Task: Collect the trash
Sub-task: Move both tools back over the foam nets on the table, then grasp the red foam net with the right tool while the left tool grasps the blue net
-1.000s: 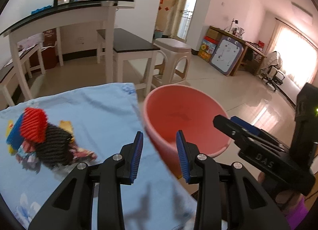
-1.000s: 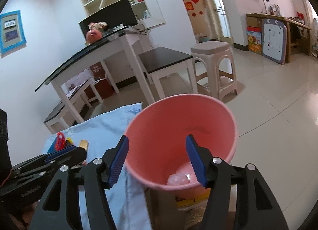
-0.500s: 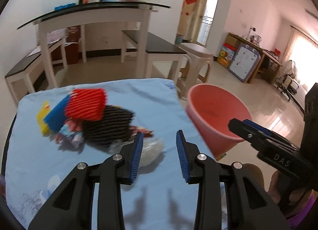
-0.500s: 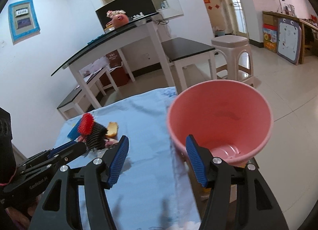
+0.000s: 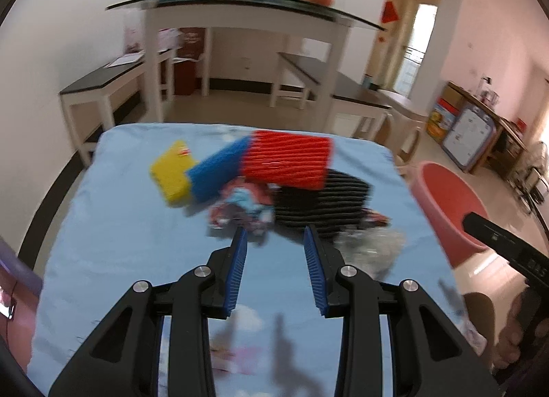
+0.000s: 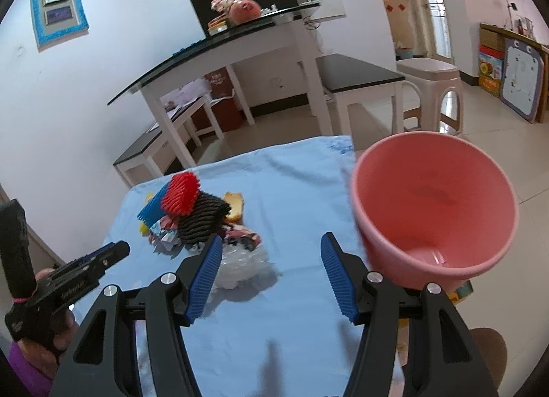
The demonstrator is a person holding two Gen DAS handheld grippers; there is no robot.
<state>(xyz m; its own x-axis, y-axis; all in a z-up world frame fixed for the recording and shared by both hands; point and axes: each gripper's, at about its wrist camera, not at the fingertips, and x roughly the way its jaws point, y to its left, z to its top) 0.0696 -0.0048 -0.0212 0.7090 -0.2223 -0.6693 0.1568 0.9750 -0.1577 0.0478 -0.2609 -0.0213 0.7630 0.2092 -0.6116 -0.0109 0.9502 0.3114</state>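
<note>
The left gripper hangs over a blue cloth with its jaws parted and nothing between them. Just past its fingertips lies a blurred trash heap: a crumpled wrapper, a black ribbed piece, a red ribbed piece, a blue piece and a yellow piece. A clear crumpled plastic sits just right of the fingers, and further right a pink bucket stands beyond the cloth's edge, with the right gripper in front of it.

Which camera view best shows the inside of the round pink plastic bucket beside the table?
The right wrist view: the round pink plastic bucket sits close and tilted, so its whole rim, inner wall and bare bottom show. The left wrist view catches only part of it at the right edge, blurred, partly behind the right gripper.
</note>
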